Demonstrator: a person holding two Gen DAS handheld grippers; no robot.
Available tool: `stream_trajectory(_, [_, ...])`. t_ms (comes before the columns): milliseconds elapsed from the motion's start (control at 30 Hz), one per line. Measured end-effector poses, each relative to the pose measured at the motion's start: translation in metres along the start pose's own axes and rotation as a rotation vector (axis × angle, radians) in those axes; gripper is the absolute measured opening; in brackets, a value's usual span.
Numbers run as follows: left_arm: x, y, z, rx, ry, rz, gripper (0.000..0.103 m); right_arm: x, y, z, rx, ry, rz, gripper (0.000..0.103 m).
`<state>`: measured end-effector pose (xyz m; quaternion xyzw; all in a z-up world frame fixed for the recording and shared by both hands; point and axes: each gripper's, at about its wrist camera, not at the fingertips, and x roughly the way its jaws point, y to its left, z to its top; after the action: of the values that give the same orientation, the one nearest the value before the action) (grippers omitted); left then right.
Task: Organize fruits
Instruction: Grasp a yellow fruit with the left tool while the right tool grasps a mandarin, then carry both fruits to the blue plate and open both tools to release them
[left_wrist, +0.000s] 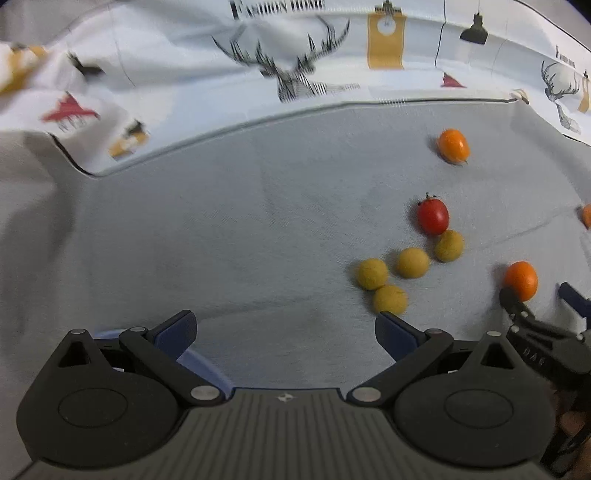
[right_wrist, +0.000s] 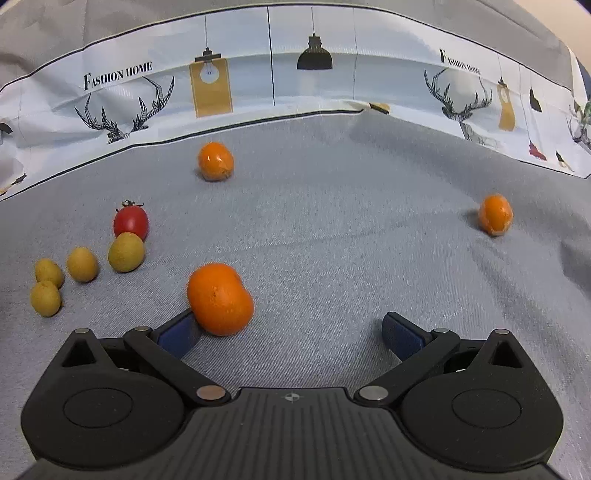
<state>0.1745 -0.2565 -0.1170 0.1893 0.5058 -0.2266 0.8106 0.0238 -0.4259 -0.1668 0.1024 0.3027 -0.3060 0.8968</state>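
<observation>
on the grey woven cloth, going left to right in the right wrist view, four small round yellow-green fruits lie in a loose cluster, the two leftmost touching each other. the rightmost of them touches one red cherry tomato with a dark stem just behind it. next come three orange kumquat-like fruits: one far back near the cloth's edge, one large in the foreground, and one well apart on the right. behind the cloth runs a white printed backdrop with antlers, lamps and "fashion home" lettering.

the right gripper is spread wide and grips nothing; the foreground orange fruit sits against the tip of its left blue finger pad, with the other pad well clear of it.

the left wrist view is blurred, so details there are uncertain. the left gripper is also wide open and empty, over bare cloth, and something pale blue shows under its left finger, though i cannot tell what it is. the same four yellow-green fruits lie ahead to its right, with the tomato behind them.
</observation>
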Motion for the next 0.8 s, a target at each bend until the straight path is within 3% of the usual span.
stream_trajectory(133, [0.014, -0.017, -0.004, 0.008, 0.031, -0.050, 0.103, 0.001, -0.001, 0.003, -0.020, -0.012, 0.012, 0.102])
stream_trajectory(433, [0.052, -0.058, 0.002, 0.050, 0.045, -0.048, 0.101, 0.009, 0.001, 0.011, -0.030, -0.018, 0.041, 0.099])
stream_trajectory(467, [0.053, -0.058, 0.003, 0.049, 0.037, -0.056, 0.089, 0.009, 0.001, 0.011, -0.030, -0.018, 0.046, 0.095])
stream_trajectory(500, [0.053, -0.058, 0.003, 0.047, 0.032, -0.068, 0.080, 0.008, 0.001, 0.011, -0.033, -0.025, 0.050, 0.082])
stream_trajectory(533, [0.050, -0.058, 0.003, 0.041, 0.013, -0.080, 0.069, 0.005, 0.003, 0.011, -0.044, -0.034, 0.060, 0.063])
stream_trajectory(567, [0.048, -0.058, 0.004, 0.046, 0.007, -0.099, 0.041, 0.003, 0.007, 0.011, -0.064, -0.043, 0.071, 0.050])
stream_trajectory(600, [0.047, -0.058, 0.004, 0.055, 0.011, -0.110, 0.029, 0.001, 0.011, 0.011, -0.090, -0.049, 0.088, 0.036])
stream_trajectory(800, [0.024, -0.054, -0.006, 0.061, 0.011, -0.119, 0.029, -0.003, 0.008, 0.013, -0.055, -0.068, 0.094, 0.036])
